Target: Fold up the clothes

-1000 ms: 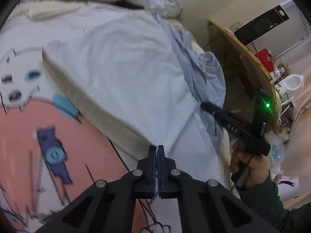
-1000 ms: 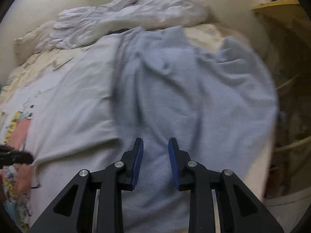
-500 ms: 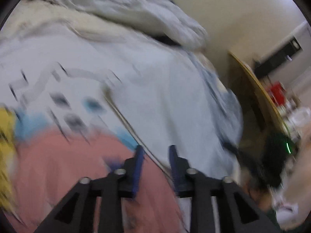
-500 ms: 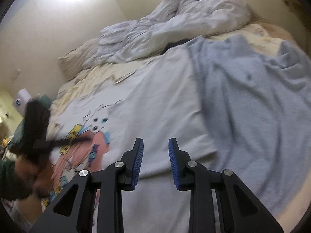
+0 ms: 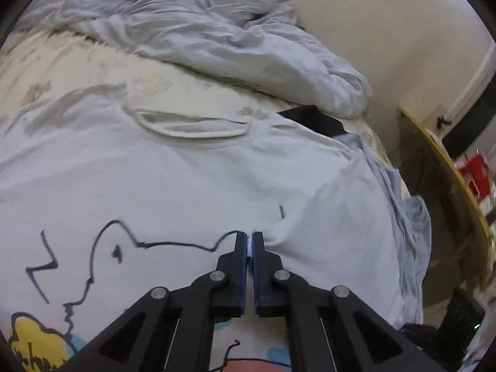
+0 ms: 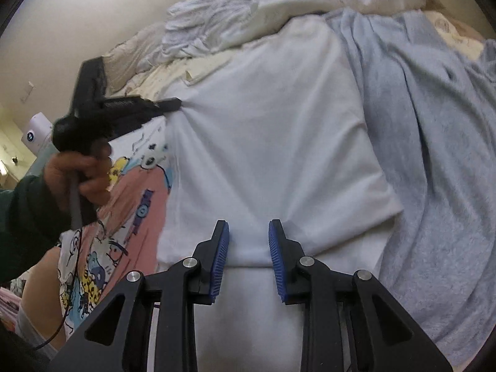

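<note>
A white T-shirt (image 5: pixel 186 179) with a cartoon print lies spread on the bed, its right side folded over the print. My left gripper (image 5: pixel 249 238) is shut on the folded edge of the shirt, and a sliver of white cloth shows between its pads. In the right wrist view the left gripper (image 6: pixel 176 104) pinches that edge, and creases run out from the pinch across the T-shirt (image 6: pixel 263 124). My right gripper (image 6: pixel 248 235) stands open low over the shirt's near hem. White cloth lies between its blue pads, which do not press on it.
A blue-grey garment (image 6: pixel 434 155) lies crumpled to the right of the shirt. A rumpled white duvet (image 5: pixel 201 31) is heaped at the back of the bed, a black item (image 5: pixel 313 119) beside it. A wooden table (image 5: pixel 449 170) stands past the bed's right edge.
The left gripper opened, slid along the shirt and shut on its folded edge. The right gripper swung left from the blue-grey garment to the white shirt's hem, its jaws unchanged.
</note>
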The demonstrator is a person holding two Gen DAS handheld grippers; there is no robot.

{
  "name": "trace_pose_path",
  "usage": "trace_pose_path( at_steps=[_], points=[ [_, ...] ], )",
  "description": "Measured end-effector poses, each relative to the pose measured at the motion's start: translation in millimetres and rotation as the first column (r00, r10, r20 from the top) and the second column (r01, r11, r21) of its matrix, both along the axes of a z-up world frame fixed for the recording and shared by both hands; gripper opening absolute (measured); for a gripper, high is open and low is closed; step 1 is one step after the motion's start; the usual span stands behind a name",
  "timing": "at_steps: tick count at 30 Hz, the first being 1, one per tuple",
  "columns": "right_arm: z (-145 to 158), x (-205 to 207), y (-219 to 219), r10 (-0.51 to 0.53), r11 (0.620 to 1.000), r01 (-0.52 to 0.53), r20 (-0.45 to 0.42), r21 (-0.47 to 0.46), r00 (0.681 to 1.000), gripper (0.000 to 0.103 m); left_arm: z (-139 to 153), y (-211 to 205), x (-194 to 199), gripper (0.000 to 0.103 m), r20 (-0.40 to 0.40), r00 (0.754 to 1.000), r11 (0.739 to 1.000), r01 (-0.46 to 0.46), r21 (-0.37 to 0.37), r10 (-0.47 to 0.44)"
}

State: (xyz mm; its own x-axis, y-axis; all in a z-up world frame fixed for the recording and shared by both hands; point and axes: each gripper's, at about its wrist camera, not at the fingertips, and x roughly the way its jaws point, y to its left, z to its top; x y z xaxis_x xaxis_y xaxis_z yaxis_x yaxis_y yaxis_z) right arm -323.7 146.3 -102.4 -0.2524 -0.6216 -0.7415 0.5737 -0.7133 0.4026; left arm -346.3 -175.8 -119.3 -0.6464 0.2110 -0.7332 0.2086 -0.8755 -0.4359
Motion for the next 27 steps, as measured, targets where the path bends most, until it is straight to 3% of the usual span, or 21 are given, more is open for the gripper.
trace_pose_path(
  at_steps=[3,5,7,9,11,14,17,22,27],
  points=[
    [-1.3,1.1,2.6,-0.002,1.000,0.002,0.003,-0.002,1.000,0.029,-20.8,0.5,0.2,0.004,0.108,0.994,1.000,0.009,0.006,-0.010],
    [0.2,2.8,4.3,0.001,1.000,-0.001,0.002,-0.010,1.000,0.029,-21.8,-3.5,4.0,0.012,0.123,0.992,1.000,-0.011,0.024,0.008],
    [5.4,4.7,6.1,0.003,0.999,-0.004,-0.008,-0.041,1.000,0.029,-11.3,-6.3,7.9,0.031,0.107,0.994,0.999,-0.038,-0.006,0.039],
    [15.2,8.7,4.6,0.023,0.995,-0.025,-0.024,-0.093,0.999,0.029,4.1,-6.1,8.4,0.032,0.053,0.998,0.999,-0.038,-0.022,0.040],
    [23.6,12.9,0.3,0.048,0.990,-0.053,-0.041,-0.131,0.998,0.029,21.4,0.3,0.3,0.032,-0.005,1.000,1.000,0.018,-0.026,-0.018],
    [14.6,17.1,-22.6,0.101,0.990,-0.102,-0.014,-0.095,0.995,0.029,36.7,20.4,-30.2,0.032,-0.027,0.991,0.992,0.129,-0.013,-0.129],
    [-4.4,19.2,-34.9,0.124,0.992,-0.123,0.041,-0.020,0.991,0.030,43.9,48.9,-69.8,0.034,-0.013,0.971,0.971,0.239,-0.019,-0.239],
    [-6.0,18.5,-30.2,0.134,0.990,-0.132,0.045,-0.045,0.990,0.029,49.1,92.7,-142.3,0.036,0.012,0.936,0.930,0.352,-0.104,-0.353],
    [-7.8,15.8,-28.6,0.145,0.988,-0.141,0.058,-0.062,0.988,0.030,49.3,124.7,-187.0,0.037,0.038,0.863,0.852,0.503,-0.147,-0.503]
  ],
)
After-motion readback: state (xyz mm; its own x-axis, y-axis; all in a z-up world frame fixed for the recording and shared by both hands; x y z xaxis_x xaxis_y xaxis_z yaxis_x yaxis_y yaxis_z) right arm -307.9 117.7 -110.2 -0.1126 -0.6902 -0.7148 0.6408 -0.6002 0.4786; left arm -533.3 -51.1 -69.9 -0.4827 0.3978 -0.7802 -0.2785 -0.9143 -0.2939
